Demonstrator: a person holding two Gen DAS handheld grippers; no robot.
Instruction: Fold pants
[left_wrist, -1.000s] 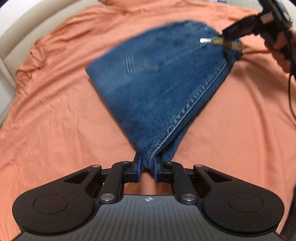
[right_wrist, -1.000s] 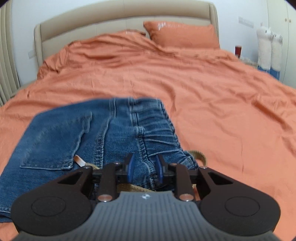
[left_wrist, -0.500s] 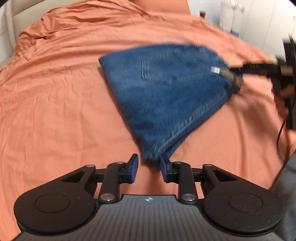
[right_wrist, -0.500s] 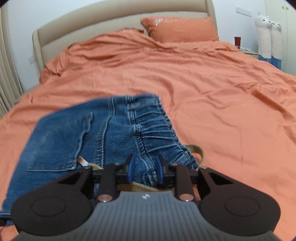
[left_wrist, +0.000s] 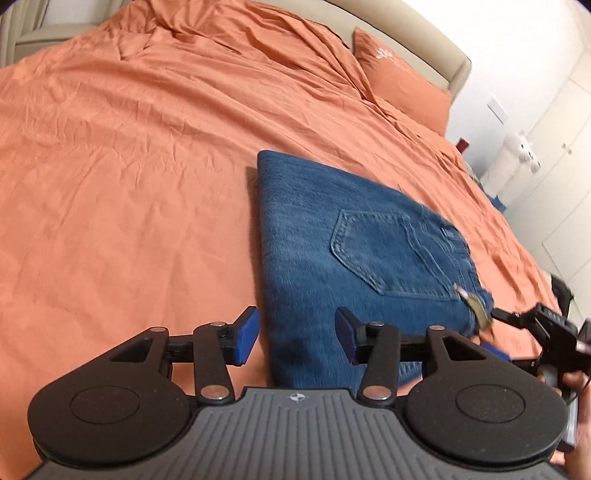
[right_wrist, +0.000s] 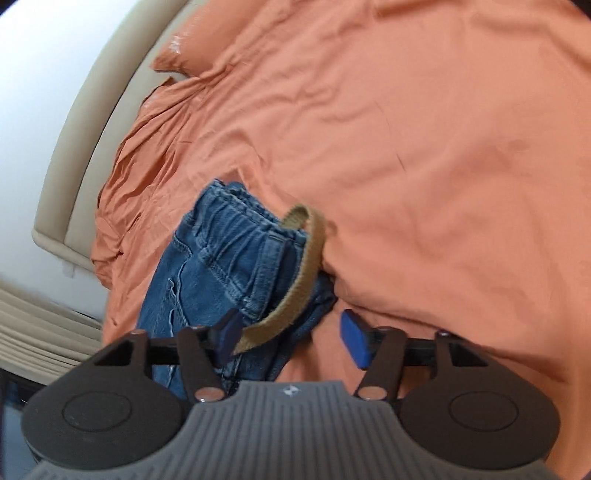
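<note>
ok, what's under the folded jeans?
The jeans lie folded on the orange bedspread, which shows all around them. Whatever sits beneath the top denim layer is covered. A tan belt pokes out at the waistband.

The folded jeans (left_wrist: 354, 266) on the orange bed (left_wrist: 129, 166) are viewed closely, angled downward, from each wrist camera; both views are tilted and share them.

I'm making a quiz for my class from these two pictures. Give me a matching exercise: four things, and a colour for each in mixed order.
Things:
1. folded jeans
2. bedspread
3. belt
4. headboard

Colours:
A. beige
B. orange
C. tan
D. blue

Pairs: 1-D, 2-B, 3-C, 4-A
</note>
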